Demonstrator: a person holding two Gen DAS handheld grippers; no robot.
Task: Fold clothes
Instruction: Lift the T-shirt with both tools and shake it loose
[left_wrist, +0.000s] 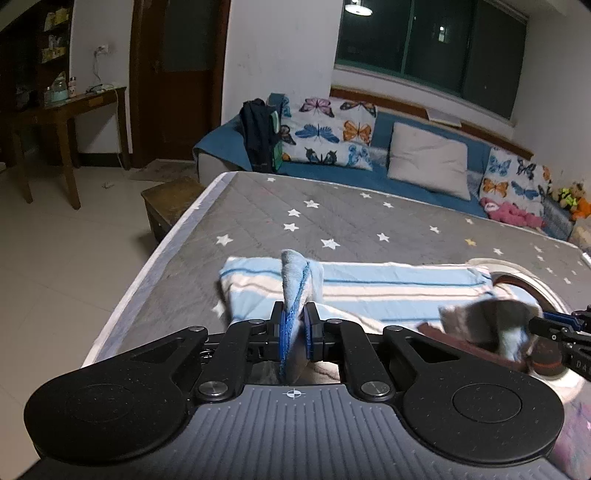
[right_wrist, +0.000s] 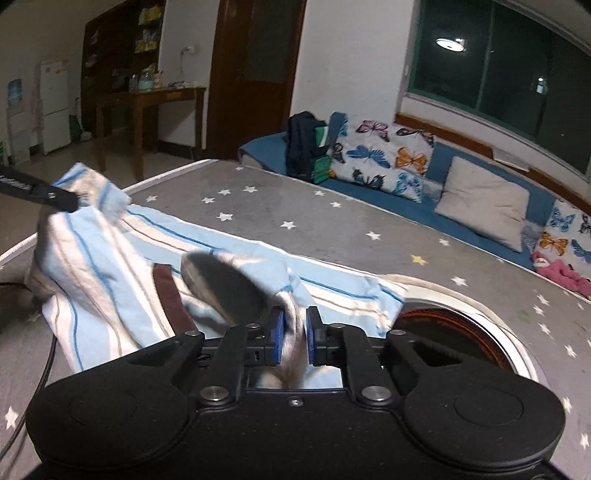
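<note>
Dark window (left_wrist: 428, 37) — blue sofa (left_wrist: 332, 173) beneath.

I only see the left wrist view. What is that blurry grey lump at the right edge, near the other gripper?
Observer: The right gripper is shut on a fold of the same blue-striped garment. The lump looks like bunched cloth, and it is blurred in the right wrist view too.
Operator: Does my gripper's corner lie on the bed?
Observer: No. Seen from the right wrist, the left gripper holds that corner raised above the star-patterned bed.
Operator: Anything beyond my left edge?
Observer: A white fridge stands past the wooden table.
</note>
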